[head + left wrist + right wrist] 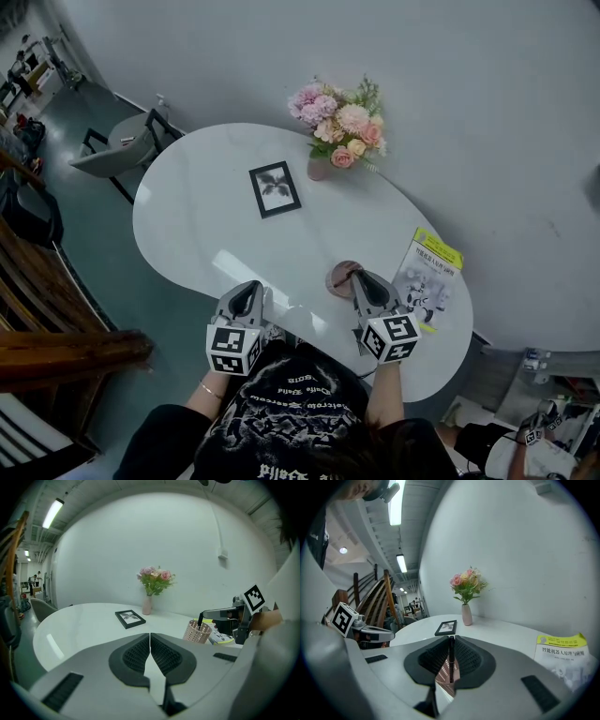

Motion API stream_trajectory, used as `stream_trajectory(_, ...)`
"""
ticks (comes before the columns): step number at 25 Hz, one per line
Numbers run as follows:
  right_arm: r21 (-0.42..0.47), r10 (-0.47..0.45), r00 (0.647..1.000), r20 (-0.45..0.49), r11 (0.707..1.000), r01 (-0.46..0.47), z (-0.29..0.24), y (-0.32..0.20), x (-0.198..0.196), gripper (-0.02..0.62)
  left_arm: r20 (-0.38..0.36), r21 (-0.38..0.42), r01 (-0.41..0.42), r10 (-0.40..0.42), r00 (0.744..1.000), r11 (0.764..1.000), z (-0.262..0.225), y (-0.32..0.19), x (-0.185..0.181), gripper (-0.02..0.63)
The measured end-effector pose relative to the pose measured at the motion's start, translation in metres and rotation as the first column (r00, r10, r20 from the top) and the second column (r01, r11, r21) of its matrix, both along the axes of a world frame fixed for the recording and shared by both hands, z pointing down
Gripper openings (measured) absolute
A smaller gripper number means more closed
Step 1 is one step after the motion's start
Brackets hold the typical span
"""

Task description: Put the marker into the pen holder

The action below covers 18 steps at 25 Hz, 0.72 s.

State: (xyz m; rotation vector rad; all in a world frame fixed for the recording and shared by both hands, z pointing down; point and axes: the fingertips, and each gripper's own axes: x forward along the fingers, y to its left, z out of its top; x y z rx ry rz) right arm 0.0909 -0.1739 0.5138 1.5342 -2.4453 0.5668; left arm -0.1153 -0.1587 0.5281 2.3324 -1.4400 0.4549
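Directly under my right claw (451, 638) sits the round pink mesh pen holder (442, 676), its lattice showing through the gap below the pads. That claw is clenched on the slim black marker (451, 660), which stands upright between the jaws, its long axis running top to bottom and its lower end toward the cup. From the left gripper view the marker's lower end looks to be dipped inside the holder's rim, though how deep I cannot tell. So the coming move turns on one thing: the holder lies straight below the marker, in line with its length. I judge that easing the pads apart would let it drop in with no sideways shift, though a tilt could leave it leaning on the rim. My left claw (150, 639) is closed on nothing, pads meeting, low over the near edge of the white oval table (197, 225) and well apart from the holder. The right hand is much the nearer and owns this step.
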Motion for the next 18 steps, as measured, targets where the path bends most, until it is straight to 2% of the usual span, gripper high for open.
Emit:
stream_trajectory(6, -0.009, 0.017, 1.0, 0.004, 1.0, -0.017, 0.004, -0.005, 0.006, 0.071, 0.006, 0.001, 0.001, -0.001, 1.0, 1.0, 0.0, -0.001, 0.004, 0.025)
stream_trajectory(18, 0.002, 0.042, 0.999, 0.03, 0.999, -0.042, -0.001, -0.011, 0.012, 0.155, 0.006, 0.004, -0.027, 0.027, 1.0, 1.0, -0.002, -0.006, 0.017, 0.025)
